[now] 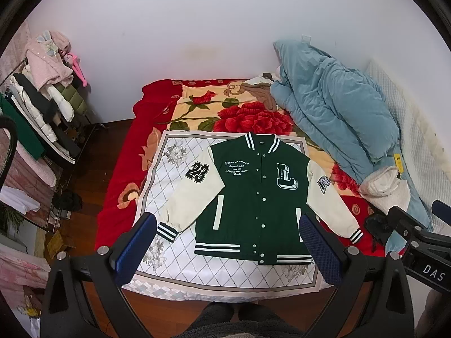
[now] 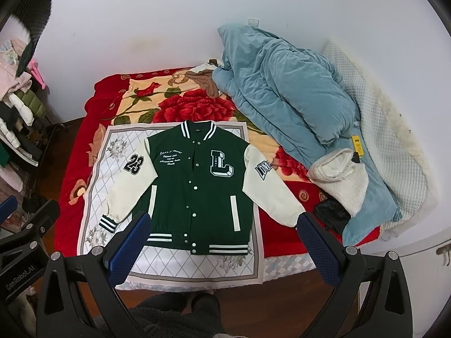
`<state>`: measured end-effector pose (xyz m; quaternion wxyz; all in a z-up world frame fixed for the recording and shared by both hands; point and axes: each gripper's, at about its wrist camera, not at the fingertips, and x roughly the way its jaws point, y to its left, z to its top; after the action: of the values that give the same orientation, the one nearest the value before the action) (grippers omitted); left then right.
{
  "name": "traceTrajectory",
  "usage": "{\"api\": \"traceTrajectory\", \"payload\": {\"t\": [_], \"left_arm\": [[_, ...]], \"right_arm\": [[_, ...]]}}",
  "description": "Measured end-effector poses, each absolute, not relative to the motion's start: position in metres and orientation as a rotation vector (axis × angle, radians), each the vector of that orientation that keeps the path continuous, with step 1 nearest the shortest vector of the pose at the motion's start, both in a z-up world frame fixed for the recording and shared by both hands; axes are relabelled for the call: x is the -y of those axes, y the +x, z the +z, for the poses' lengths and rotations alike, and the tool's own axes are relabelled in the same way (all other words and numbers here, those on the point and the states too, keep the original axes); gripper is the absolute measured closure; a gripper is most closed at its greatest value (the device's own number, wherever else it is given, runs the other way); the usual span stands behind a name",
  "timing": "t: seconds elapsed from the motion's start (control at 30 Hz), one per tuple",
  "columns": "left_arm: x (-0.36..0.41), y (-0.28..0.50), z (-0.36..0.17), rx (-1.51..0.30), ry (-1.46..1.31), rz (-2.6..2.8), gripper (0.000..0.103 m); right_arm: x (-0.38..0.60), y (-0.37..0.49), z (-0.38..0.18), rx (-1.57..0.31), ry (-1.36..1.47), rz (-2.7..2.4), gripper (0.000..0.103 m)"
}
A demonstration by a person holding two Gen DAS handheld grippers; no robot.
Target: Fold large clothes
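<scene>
A green varsity jacket point(image 1: 259, 194) with cream sleeves lies flat, front up and buttoned, on a white quilted mat point(image 1: 169, 186) on the bed. It also shows in the right wrist view point(image 2: 197, 186). Both sleeves spread outward and down. My left gripper point(image 1: 227, 225) is open and empty, held above the jacket's hem near the bed's front edge. My right gripper point(image 2: 222, 224) is open and empty, also above the hem. The right gripper's body point(image 1: 417, 236) shows at the right of the left wrist view.
A red rose blanket point(image 1: 121, 169) covers the bed. A blue duvet point(image 1: 332, 107) and a white fleece garment point(image 1: 386, 186) are piled on the right. A loaded clothes rack point(image 1: 42, 104) stands at the left. Wooden floor point(image 1: 84, 152) lies between rack and bed.
</scene>
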<state>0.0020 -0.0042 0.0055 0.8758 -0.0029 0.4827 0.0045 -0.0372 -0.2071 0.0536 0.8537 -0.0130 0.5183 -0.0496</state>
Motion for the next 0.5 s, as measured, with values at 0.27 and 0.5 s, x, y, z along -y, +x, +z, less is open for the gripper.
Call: {"api": "traceTrajectory", "payload": {"t": [0.27,0.5], "left_arm": [[0.008,0.006,0.016,-1.0,-0.007,0.007,0.0],[0.008,0.007,0.017,-1.0,-0.007,0.007,0.0]], "right_arm": [[0.209,-0.034,0.062,-1.082,-0.027,-0.1,0.0],[0.209,-0.034,0.064,-1.078,-0.027,-0.098,0.0]]}}
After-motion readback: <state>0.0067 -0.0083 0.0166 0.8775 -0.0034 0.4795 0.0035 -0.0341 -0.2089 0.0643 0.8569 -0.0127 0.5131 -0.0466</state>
